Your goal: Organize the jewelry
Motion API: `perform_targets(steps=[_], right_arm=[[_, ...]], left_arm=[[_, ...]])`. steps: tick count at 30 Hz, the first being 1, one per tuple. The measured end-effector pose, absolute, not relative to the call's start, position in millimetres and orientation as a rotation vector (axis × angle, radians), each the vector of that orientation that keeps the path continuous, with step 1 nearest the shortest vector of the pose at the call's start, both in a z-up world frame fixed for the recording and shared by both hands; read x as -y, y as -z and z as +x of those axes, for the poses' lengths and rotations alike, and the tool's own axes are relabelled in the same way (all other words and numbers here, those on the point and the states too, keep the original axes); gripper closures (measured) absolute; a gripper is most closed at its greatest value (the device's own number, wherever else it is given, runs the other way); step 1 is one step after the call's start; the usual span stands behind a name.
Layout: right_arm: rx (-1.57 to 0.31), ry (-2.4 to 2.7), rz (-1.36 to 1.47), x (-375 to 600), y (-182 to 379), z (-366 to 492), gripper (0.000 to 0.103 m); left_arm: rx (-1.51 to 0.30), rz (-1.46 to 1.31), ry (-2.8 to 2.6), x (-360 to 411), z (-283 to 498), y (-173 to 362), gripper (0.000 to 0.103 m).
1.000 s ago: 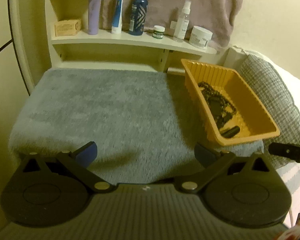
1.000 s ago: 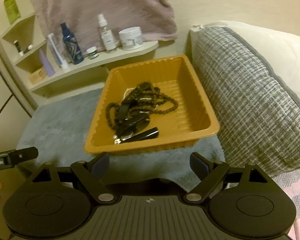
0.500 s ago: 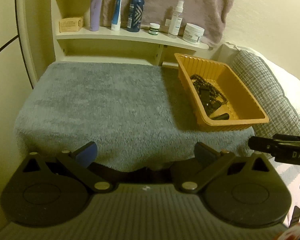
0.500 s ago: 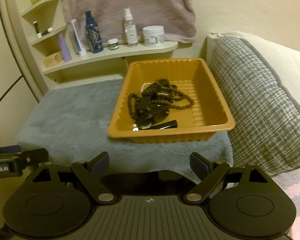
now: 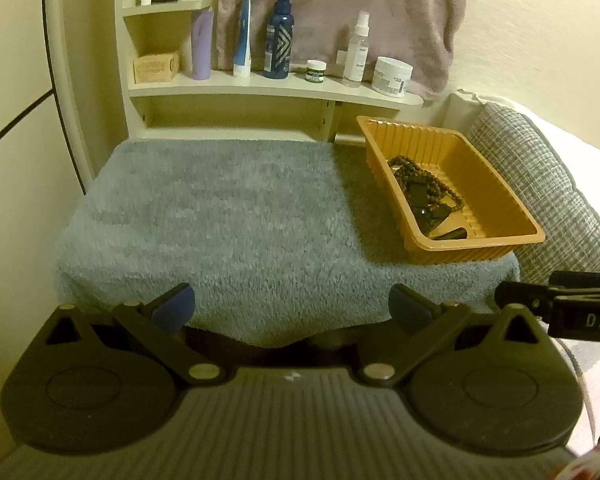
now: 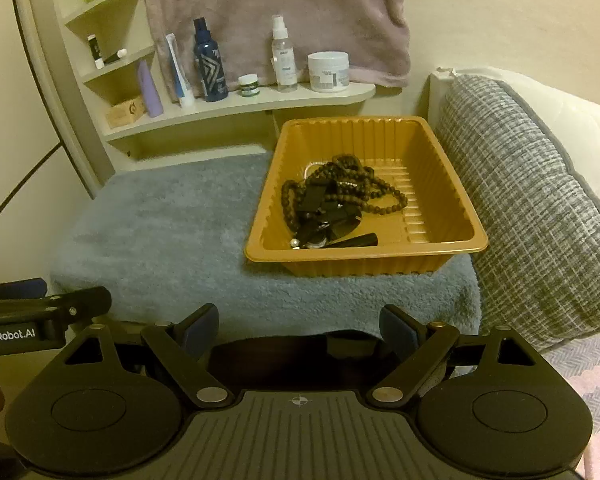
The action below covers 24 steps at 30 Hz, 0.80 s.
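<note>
Taking the orange tray (image 6: 452,184) as the landmark and reading left to right: well to the left of the tray, the left claw (image 5: 290,304) hangs just off the near edge of a grey towel-covered tabletop (image 5: 220,216), its two blue-tipped fingers spread wide apart and holding nothing. The stretch of towel between this claw and the tray is bare. Behind the tray and to its left, a cream shelf (image 6: 236,110) carries bottles, tubes and jars, with a mauve towel hanging above. Inside the tray lies the jewelry (image 6: 332,204): a tangled heap of dark beaded strands and small black pieces, gathered toward the tray's near left corner. In front of the tray, the right claw (image 6: 298,326) also hangs off the tabletop's near edge, fingers apart and empty. To the right of the tray a grey woven cushion (image 6: 532,200) presses close against its side. Judging by this, the scene fits either jewelry gathered into the tray and the claws backed away, or a tangle waiting to be lifted out and sorted; the pictures do not settle which. Nothing blocks the tray from the front.
</note>
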State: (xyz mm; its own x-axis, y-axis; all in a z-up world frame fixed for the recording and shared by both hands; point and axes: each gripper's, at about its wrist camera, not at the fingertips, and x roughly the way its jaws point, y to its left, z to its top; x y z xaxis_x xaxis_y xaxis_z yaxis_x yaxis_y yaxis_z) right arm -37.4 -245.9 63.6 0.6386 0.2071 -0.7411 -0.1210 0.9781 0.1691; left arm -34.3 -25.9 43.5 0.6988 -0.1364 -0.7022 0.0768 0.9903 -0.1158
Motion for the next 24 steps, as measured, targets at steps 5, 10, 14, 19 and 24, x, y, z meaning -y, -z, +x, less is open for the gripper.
perform_targets(steps=[5, 10, 14, 19, 24], right_arm=[[-0.853, -0.189, 0.118, 246.0, -64.2, -39.0, 0.016], [-0.854, -0.192, 0.123, 245.1, -64.5, -39.7, 0.016], [-0.850, -0.189, 0.126, 245.9, -65.0, -40.1, 0.016], [-0.850, -0.194, 0.126, 244.9, -65.1, -40.4, 0.016], [-0.849, -0.195, 0.126, 244.8, -65.3, -40.2, 0.016]], left_arm=[[-0.785, -0.075, 0.113, 26.2, -34.7, -44.4, 0.001], [-0.782, -0.073, 0.114, 26.5, -34.9, -44.6, 0.001], [-0.781, -0.068, 0.118, 26.6, -35.0, -45.1, 0.001], [-0.781, -0.067, 0.119, 26.2, -34.8, -45.0, 0.001], [-0.781, -0.066, 0.119, 26.6, -34.9, -45.1, 0.001]])
